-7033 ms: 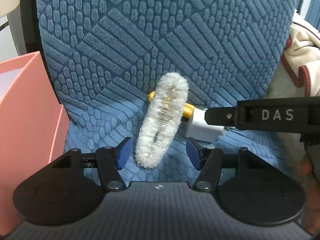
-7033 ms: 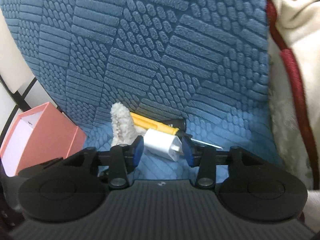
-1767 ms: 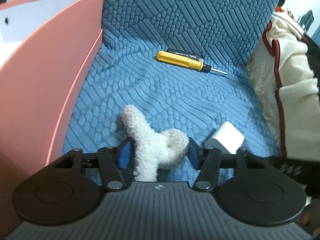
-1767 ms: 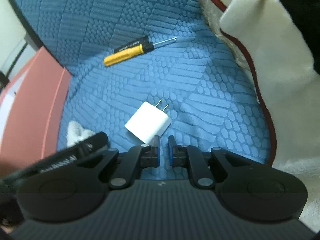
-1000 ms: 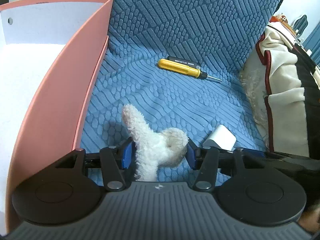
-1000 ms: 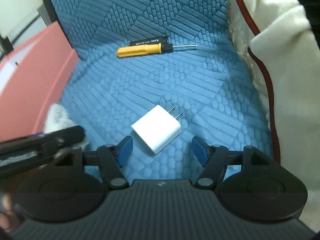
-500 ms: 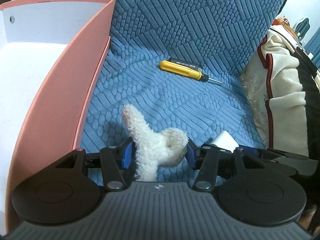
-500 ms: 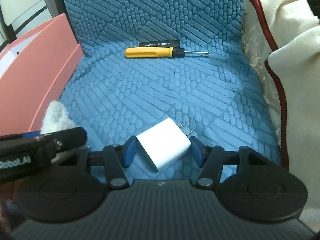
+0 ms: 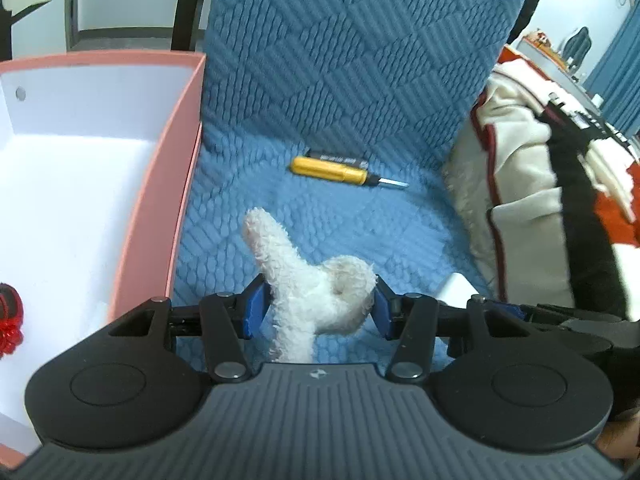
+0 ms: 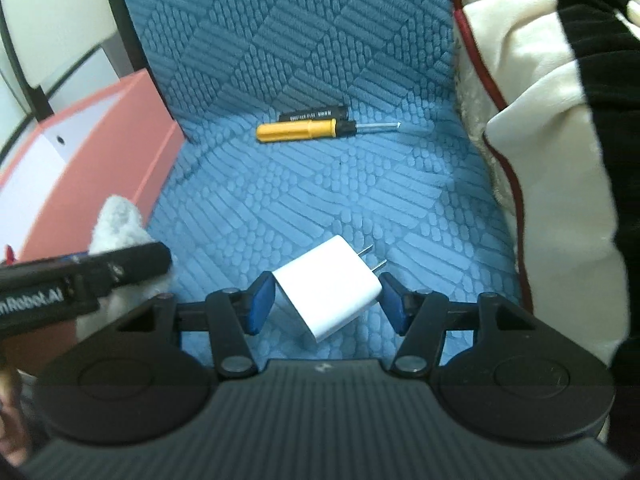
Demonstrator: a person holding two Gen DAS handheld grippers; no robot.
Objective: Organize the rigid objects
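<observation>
1. While the left wrist view is looking down along its fingers, the left gripper is pinching a white fluffy hair clip between both blue pads, one fuzzy end sticking up and away from the jaws.
2. To the left, a pink box with a white inside is standing open beside the blue quilted seat cover; a red object is lying on the box floor at the frame's edge.
3. Farther back on the seat, a yellow-handled screwdriver is lying across, a black bar-shaped item just behind it.
4. A cream, red and black garment is bunching along the right side.
5. Moving to the right wrist view, the right gripper is gripping a white wall charger, both pads pressing its sides, prongs pointing away; its jaws have just been closing onto it.
6. Beyond it, the screwdriver and black bar are lying near the seat back, well apart from the charger.
7. At far left, the other gripper's finger is crossing the frame, white fluff showing behind it, the pink box just beyond.
</observation>
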